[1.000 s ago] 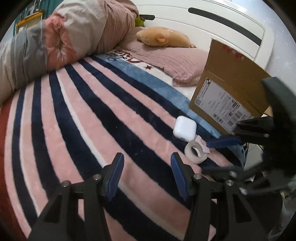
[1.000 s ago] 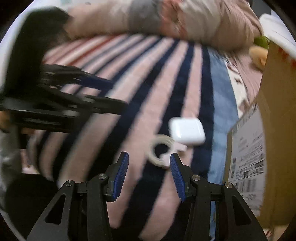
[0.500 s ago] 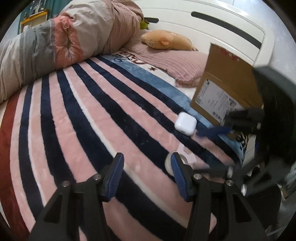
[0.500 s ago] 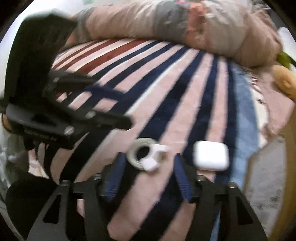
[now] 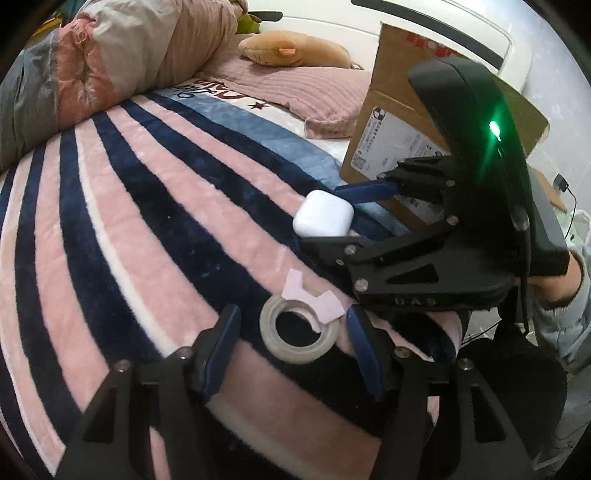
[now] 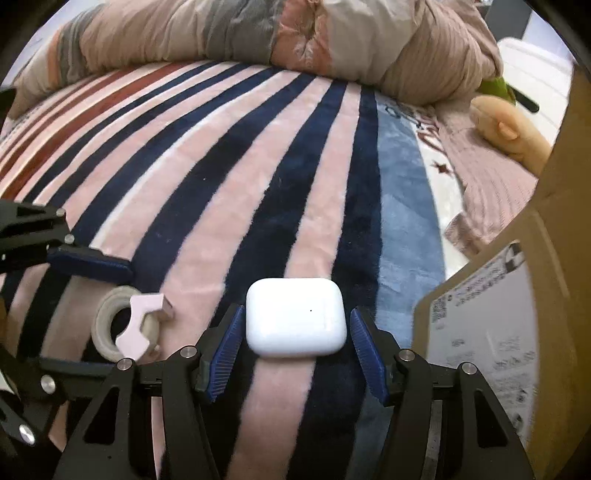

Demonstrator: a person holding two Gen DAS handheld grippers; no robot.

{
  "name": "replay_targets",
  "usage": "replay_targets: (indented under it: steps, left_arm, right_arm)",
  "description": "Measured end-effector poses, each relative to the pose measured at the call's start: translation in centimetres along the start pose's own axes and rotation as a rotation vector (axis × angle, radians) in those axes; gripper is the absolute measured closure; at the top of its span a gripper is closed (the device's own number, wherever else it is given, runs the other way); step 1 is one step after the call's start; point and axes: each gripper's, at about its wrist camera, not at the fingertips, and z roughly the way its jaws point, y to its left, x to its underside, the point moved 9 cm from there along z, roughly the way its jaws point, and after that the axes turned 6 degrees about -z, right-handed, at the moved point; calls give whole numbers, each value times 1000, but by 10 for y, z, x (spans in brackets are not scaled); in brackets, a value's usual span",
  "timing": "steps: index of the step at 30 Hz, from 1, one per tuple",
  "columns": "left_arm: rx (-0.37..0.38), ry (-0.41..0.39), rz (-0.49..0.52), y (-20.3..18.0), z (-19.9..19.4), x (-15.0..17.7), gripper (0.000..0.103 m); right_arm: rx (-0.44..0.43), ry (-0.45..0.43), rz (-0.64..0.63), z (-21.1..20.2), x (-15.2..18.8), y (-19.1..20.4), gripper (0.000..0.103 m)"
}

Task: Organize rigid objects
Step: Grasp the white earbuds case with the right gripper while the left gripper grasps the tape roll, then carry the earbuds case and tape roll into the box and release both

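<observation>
A white earbud case (image 6: 295, 317) lies on the striped blanket (image 6: 229, 177) between the open blue fingers of my right gripper (image 6: 295, 332); it also shows in the left wrist view (image 5: 323, 218). A clear tape roll (image 5: 297, 332) with a pale pink tab lies between the open fingers of my left gripper (image 5: 293, 338); it shows in the right wrist view (image 6: 123, 328) too. Neither gripper is closed on its object. The grippers sit close, side by side. A cardboard box (image 6: 532, 295) stands at the right of both.
A rolled duvet (image 6: 258, 33) lies along the far side of the bed. A pink pillow (image 5: 314, 92) and a tan plush toy (image 5: 295, 50) lie by the white headboard (image 5: 424, 22). The bed edge is near the box.
Both grippers moved forward and down. The tape roll now lies between my left fingers and the earbud case between my right fingers. My right gripper swung from the tape to the case.
</observation>
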Motion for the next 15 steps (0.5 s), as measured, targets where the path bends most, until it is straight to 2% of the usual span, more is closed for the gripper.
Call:
replay_targets:
  steps: [1, 3, 7, 10, 15]
  left_arm:
    - [6, -2, 3, -1, -1, 0, 48]
    - [1, -11, 3, 0, -2, 0, 63]
    - [-21, -20, 27, 1, -8, 2, 63]
    - [-49, -41, 6, 10, -20, -1, 63]
    - [-108, -101, -28, 24, -65, -16, 63]
  right_arm:
    - [-10, -4, 6, 2, -1, 1, 50]
    - [-26, -3, 11, 5, -3, 3, 54]
    - [-51, -29, 8, -5, -5, 9, 54]
    - [-68, -53, -9, -16, -7, 16, 54]
    - [-129, -131, -58, -56, -19, 36, 54]
